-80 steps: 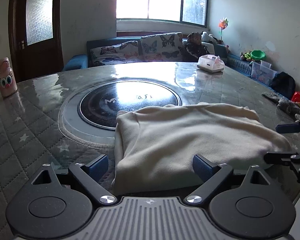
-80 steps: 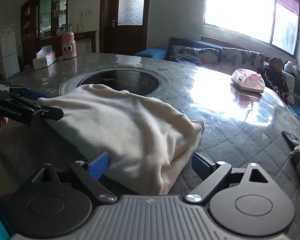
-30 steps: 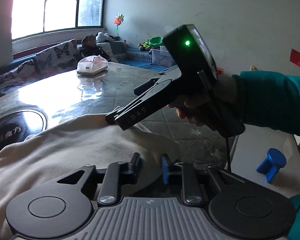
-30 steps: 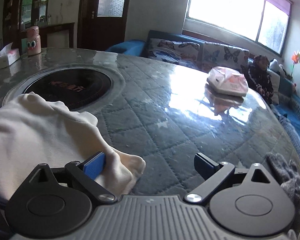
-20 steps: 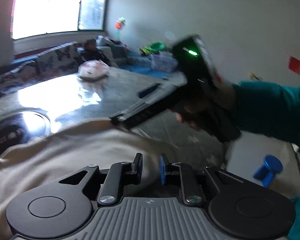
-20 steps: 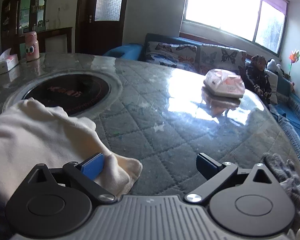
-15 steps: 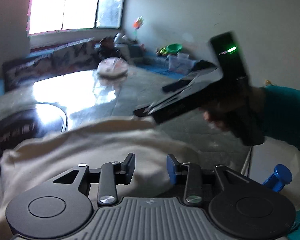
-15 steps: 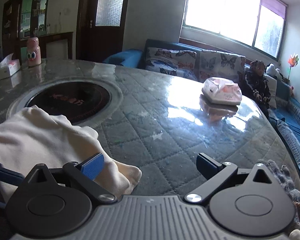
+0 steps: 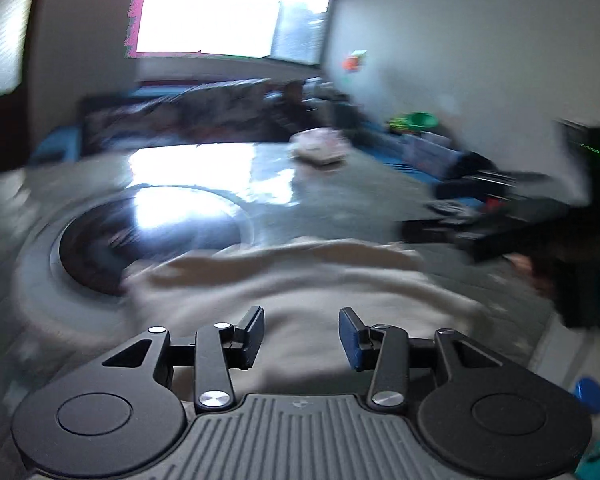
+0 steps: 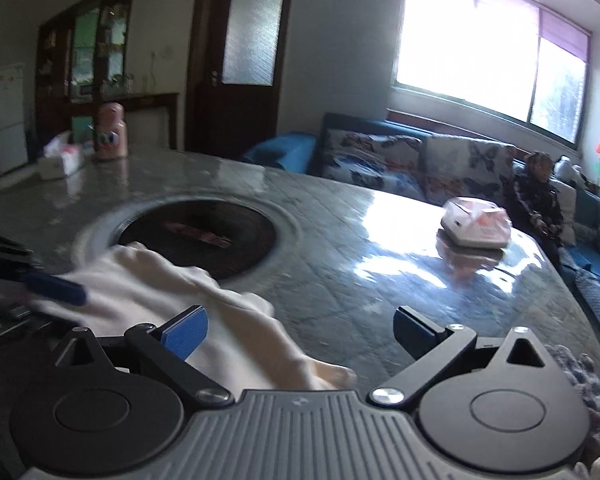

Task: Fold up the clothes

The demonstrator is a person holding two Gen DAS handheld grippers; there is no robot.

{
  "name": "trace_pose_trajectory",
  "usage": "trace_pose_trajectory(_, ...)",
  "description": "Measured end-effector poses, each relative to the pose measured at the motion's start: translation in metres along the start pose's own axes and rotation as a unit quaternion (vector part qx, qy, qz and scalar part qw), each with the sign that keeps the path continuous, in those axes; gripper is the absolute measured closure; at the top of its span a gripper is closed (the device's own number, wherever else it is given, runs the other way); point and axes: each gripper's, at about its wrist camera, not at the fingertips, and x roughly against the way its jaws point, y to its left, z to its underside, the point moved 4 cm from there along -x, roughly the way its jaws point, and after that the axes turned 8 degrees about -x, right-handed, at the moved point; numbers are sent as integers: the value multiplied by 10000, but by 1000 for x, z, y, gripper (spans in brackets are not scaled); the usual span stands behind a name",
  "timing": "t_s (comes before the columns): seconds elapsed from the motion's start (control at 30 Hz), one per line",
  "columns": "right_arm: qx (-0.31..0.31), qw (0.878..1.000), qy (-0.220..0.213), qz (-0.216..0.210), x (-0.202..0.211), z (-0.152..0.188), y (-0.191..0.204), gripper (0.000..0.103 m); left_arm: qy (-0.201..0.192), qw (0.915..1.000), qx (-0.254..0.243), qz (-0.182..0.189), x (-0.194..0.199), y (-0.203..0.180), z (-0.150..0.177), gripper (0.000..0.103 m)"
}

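Right wrist view: the cream garment (image 10: 172,292) lies bunched on the quilted table (image 10: 380,248), its far edge over the dark round hob (image 10: 198,232). The right gripper (image 10: 300,330) stands wide apart above its corner. The left gripper (image 9: 302,334), partly parted, hovers over the cloth, gripping nothing.

Garment (image 10: 204,312) on table (image 10: 380,280), hotplate (image 10: 204,236) behind, tissue pack (image 10: 476,224) far right
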Motion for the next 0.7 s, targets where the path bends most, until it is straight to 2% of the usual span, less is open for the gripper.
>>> trace_pose_trajectory(0.07,47,9999,-40,-124,3,0,11,3,65,9997,172,-154,-1,13,7,59)
trace_pose_trajectory(0.43,1233,9896,245,-693,-7,47,84,3,-18,9985,481,-242,8,28,21,59)
trace_pose_trajectory(0.57,1382,9839,601,-958,-4,61,92,5,-68,9985,480,-249,16,28,22,59)
trace_pose_trajectory(0.7,1201,9835,625,-1200,2,53,88,6,-117,9985,479,-256,24,28,24,58)
